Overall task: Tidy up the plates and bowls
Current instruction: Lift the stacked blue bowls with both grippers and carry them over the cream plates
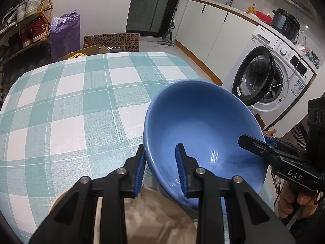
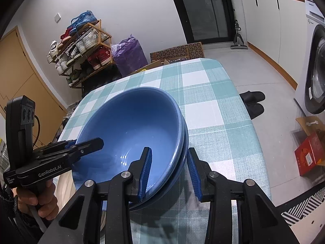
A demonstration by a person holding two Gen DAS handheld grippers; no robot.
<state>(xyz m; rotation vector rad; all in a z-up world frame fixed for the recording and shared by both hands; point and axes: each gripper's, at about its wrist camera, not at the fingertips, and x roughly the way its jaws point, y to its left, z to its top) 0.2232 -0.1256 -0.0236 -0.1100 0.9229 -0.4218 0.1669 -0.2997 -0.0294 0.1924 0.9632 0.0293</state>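
Observation:
Two stacked blue bowls [image 2: 130, 126] sit tilted over the near part of the checked table; in the left wrist view only the upper bowl [image 1: 203, 122] shows clearly. My left gripper [image 1: 160, 145] is shut on the left rim, one pad outside and one inside. On the opposite rim my right gripper [image 2: 169, 148] is shut across both bowls' walls. Each gripper shows in the other's view, the right gripper [image 1: 251, 142] and the left gripper [image 2: 89, 144] hooked over the rim. A beige plate [image 1: 158, 213] lies under the bowls, partly hidden.
The teal and white checked tablecloth [image 1: 71, 101] stretches away from the bowls. A washing machine [image 1: 270, 75] with its door open stands to the right. A shoe rack [image 2: 81, 46], a purple bag [image 2: 130, 57], boxes [image 2: 310, 154] and slippers [image 2: 252, 103] are on the floor around the table.

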